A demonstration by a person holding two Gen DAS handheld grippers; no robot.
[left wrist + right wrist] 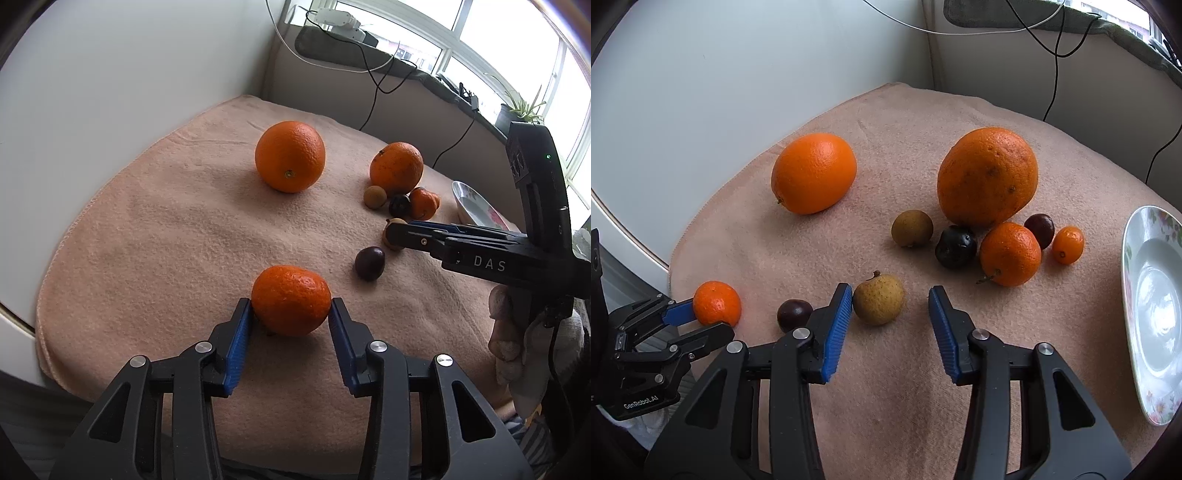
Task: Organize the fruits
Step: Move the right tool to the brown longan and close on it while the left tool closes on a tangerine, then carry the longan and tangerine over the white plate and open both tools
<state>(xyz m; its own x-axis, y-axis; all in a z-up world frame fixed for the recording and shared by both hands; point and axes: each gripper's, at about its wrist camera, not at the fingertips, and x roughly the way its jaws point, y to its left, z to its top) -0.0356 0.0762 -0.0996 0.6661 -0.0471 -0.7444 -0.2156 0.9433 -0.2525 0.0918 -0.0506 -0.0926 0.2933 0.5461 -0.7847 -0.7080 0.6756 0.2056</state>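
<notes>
Slippage is the first hazard in the left wrist view: the left gripper (291,308) has its blue pads against both sides of a small mandarin (291,300) that sits on the peach towel (147,240), but only the pad tips touch it, so the round skin could squirt forward when lifted. Beyond the fingers lies a large orange (290,156); to their right, a dark plum (369,263).

In the right wrist view the right gripper (891,301) stands open around a tan longan-like fruit (878,299). The left pad touches it, the right pad stands clear. A one-sided squeeze could nudge the fruit sideways across the towel, or roll it out of the fingers. Far right of the fingers waits the floral plate (1130,258). Another plum (794,315) just left of the left finger could get knocked.
</notes>
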